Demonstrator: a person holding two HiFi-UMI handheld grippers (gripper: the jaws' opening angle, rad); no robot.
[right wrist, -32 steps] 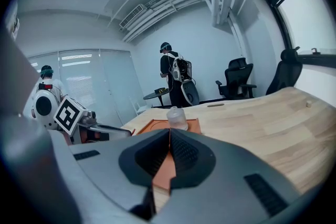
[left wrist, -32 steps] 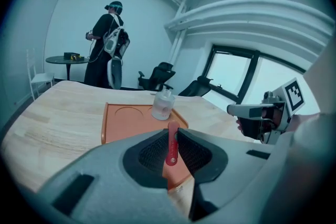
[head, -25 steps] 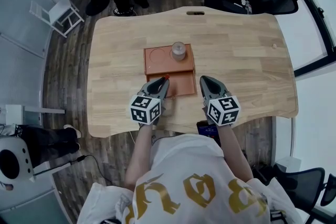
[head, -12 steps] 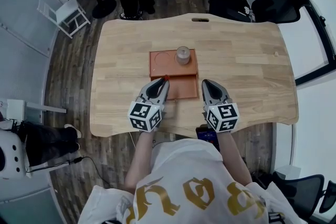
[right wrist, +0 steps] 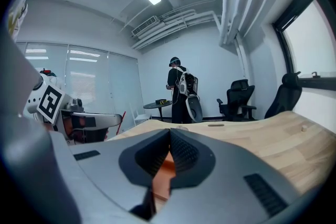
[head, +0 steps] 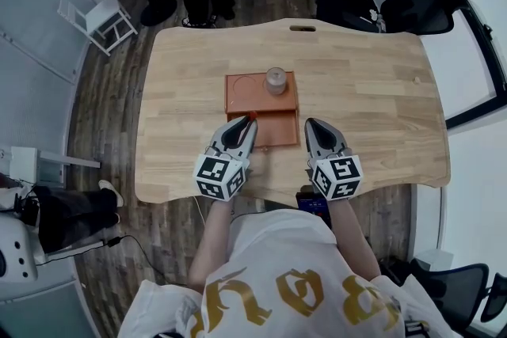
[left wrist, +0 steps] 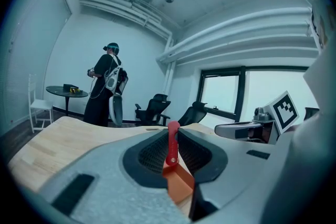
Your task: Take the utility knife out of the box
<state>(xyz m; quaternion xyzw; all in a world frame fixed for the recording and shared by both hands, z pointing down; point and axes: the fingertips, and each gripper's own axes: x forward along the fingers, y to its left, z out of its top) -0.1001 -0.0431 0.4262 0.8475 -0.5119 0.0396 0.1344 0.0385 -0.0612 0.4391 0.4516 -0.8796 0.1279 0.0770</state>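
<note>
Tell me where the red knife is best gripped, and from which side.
Probably across its two flat faces, coming from the person's side: the knife is a thin strip standing on edge, and the left gripper pinches it exactly so.

Utility knife mostly hidden between left gripper jaws

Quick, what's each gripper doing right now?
Left gripper: closed on the red utility knife.
Right gripper: closed, nothing held.
</note>
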